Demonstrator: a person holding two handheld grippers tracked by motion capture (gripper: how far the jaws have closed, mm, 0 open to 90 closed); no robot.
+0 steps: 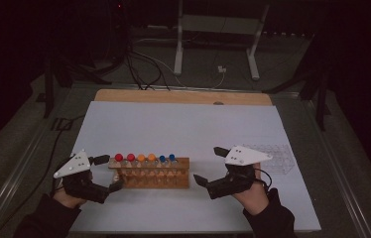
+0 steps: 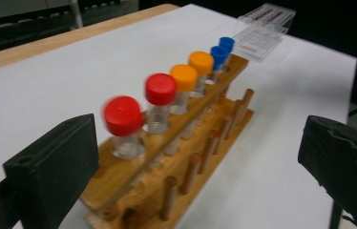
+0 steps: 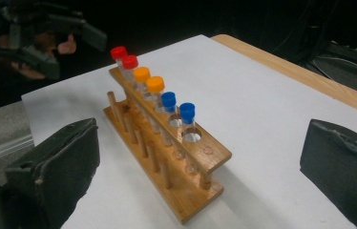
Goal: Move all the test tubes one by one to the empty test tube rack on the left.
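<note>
A wooden tube rack (image 1: pixel 150 174) stands on the white sheet between my two grippers. It holds several capped tubes in a row: two red (image 2: pixel 123 114), two orange (image 2: pixel 184 77) and two blue (image 3: pixel 186 112). An empty hole (image 3: pixel 193 137) sits at the rack's right end. My left gripper (image 1: pixel 108 172) is open at the rack's left end, its jaws standing wide on either side of that end without touching it. Right of the rack, my right gripper (image 1: pixel 208 165) is open too, with nothing between its jaws. The rack's right end (image 3: pixel 200 186) lies ahead of those jaws.
A clear plastic rack (image 1: pixel 273 157) lies flat on the sheet behind my right hand. The white sheet (image 1: pixel 183 124) covers a wooden table whose far edge (image 1: pixel 183 96) is bare. Cables and a metal stand sit on the dark floor beyond.
</note>
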